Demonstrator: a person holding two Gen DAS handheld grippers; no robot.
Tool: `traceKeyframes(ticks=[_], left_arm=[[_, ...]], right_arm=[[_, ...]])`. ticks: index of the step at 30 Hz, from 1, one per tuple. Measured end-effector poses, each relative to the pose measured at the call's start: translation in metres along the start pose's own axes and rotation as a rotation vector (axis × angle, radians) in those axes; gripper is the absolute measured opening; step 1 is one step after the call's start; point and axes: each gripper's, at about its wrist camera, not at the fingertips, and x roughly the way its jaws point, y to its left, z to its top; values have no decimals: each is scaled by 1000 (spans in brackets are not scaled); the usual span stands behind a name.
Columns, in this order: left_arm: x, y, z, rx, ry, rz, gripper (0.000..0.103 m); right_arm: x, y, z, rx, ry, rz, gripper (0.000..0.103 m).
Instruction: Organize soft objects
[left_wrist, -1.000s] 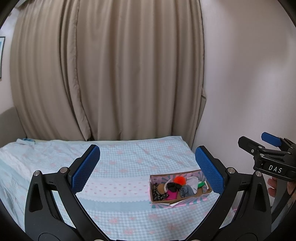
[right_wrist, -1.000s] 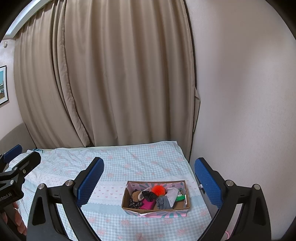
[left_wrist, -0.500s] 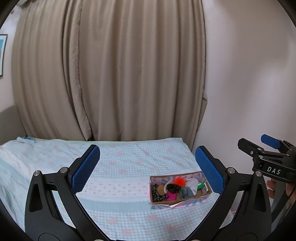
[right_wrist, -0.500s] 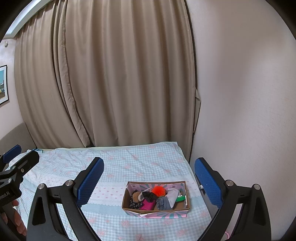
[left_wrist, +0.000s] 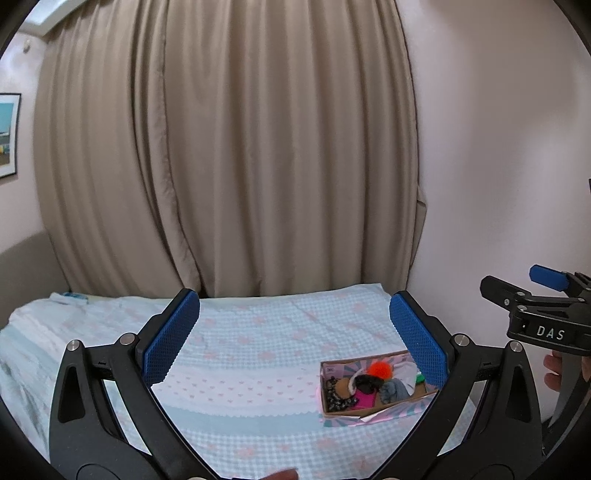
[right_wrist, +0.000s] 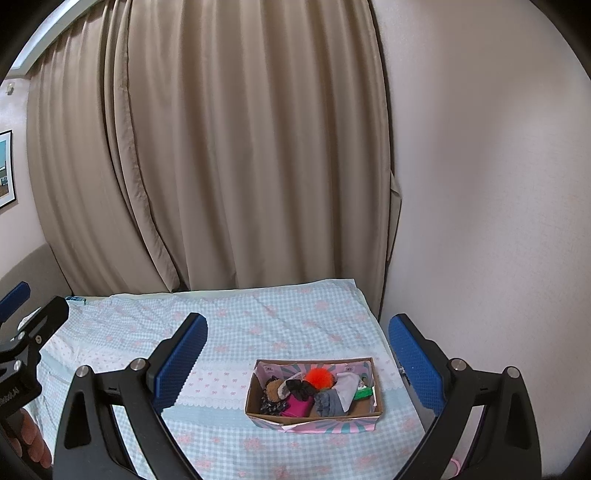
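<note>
My left tongs (left_wrist: 294, 336) fill the lower part of the left wrist view, their blue ribbed pads (left_wrist: 171, 336) spread wide with nothing between them. My right tongs (right_wrist: 295, 360) stand likewise in the lower part of the right wrist view, pads (right_wrist: 413, 360) wide apart and empty. Both are held level above the bed, pointing toward the far wall.

At the right edge of the left view my right hand (left_wrist: 557, 371) shows only as fingertips on the tool's handle; the rest is cut off. At the lower left edge of the right view my left hand (right_wrist: 31, 441) is likewise cut off.

Beyond the pads, the open cardboard box with pink and teal printed sides (right_wrist: 314, 421) rests on the pale blue checked bedspread with pink flowers (right_wrist: 258, 325), lower right of centre and near the right-hand wall. Inside it lies a heap of soft objects: an orange fluffy pompom (right_wrist: 319, 376), a magenta piece (right_wrist: 297, 406), a grey cloth (right_wrist: 328, 402), a white cloth (right_wrist: 347, 386) and a green item (right_wrist: 364, 393), partly hidden. The dark pieces on the left are too tangled to identify. In the left view the right pad covers the box's far corner.

Farthest back hang beige pleated curtains (left_wrist: 229, 147). A framed picture (left_wrist: 8, 134) is cut off at the left edge.
</note>
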Motion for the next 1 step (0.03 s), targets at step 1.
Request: traceKeyframes(ticks=[1], left_arm=[[0, 1, 0, -5, 4, 0, 103]], right_arm=[[1, 1, 0, 0, 4, 0, 98]])
